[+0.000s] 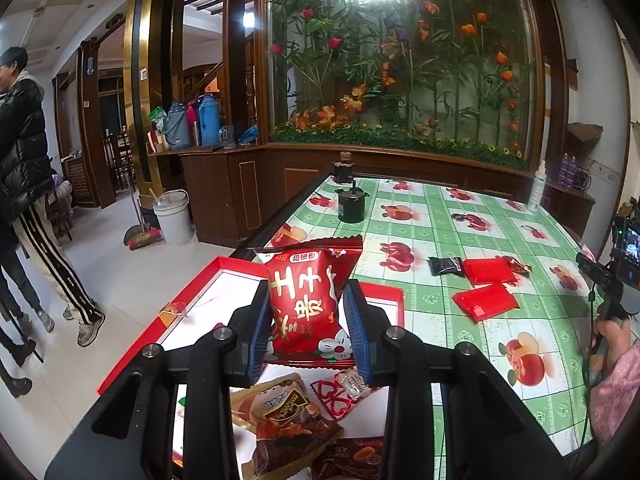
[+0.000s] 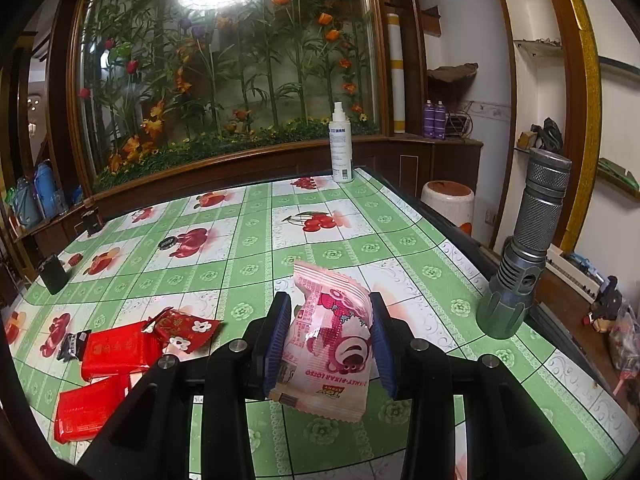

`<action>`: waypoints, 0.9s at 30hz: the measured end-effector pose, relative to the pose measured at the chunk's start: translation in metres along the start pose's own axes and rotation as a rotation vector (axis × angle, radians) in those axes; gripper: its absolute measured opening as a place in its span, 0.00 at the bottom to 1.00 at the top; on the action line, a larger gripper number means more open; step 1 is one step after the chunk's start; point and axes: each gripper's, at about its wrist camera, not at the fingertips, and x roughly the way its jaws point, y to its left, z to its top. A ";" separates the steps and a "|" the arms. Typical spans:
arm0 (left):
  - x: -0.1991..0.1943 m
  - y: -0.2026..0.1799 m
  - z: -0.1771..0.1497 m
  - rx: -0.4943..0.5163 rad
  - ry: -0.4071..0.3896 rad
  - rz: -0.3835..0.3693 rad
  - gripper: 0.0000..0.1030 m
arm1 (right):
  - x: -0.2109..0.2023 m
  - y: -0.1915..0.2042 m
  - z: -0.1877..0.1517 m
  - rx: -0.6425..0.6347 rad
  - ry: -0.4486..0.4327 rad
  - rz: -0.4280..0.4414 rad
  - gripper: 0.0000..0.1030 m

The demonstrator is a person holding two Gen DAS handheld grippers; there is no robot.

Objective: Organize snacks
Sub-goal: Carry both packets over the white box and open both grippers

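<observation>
My left gripper (image 1: 307, 322) is shut on a red snack packet (image 1: 304, 296) with white and gold lettering, held over a red-rimmed white box (image 1: 224, 276). Several snacks lie in the box below, among them a brown packet (image 1: 280, 408). My right gripper (image 2: 330, 334) is shut on a pink bear-print snack packet (image 2: 332, 336), held above the green checked tablecloth (image 2: 400, 240). Two red flat packets (image 1: 486, 286) and a small dark packet (image 1: 445, 266) lie loose on the table; they also show at the left of the right wrist view (image 2: 114, 350).
A dark jar (image 1: 351, 206) and a bottle (image 1: 343, 168) stand at the table's far left edge. A white spray bottle (image 2: 341, 146) stands at the far edge. A grey metal flashlight (image 2: 524, 248) stands on the right. A person (image 1: 24, 184) stands on the floor at left.
</observation>
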 end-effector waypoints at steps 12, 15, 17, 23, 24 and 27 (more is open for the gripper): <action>0.000 0.020 -0.005 -0.042 0.002 0.006 0.32 | -0.015 0.014 -0.005 -0.034 -0.015 0.008 0.39; 0.001 0.025 -0.006 -0.048 0.004 0.005 0.32 | -0.025 0.022 -0.009 -0.054 -0.029 0.021 0.39; 0.001 0.027 -0.006 -0.052 0.006 0.003 0.32 | -0.031 0.026 -0.011 -0.058 -0.033 0.036 0.39; 0.011 0.044 -0.012 -0.069 0.038 0.022 0.32 | -0.058 0.048 -0.021 -0.027 -0.032 0.171 0.39; 0.013 0.047 -0.013 -0.072 0.046 0.029 0.32 | -0.063 0.055 -0.024 -0.031 -0.035 0.204 0.39; 0.021 0.060 -0.019 -0.082 0.072 0.059 0.32 | -0.082 0.087 -0.031 -0.061 -0.042 0.313 0.39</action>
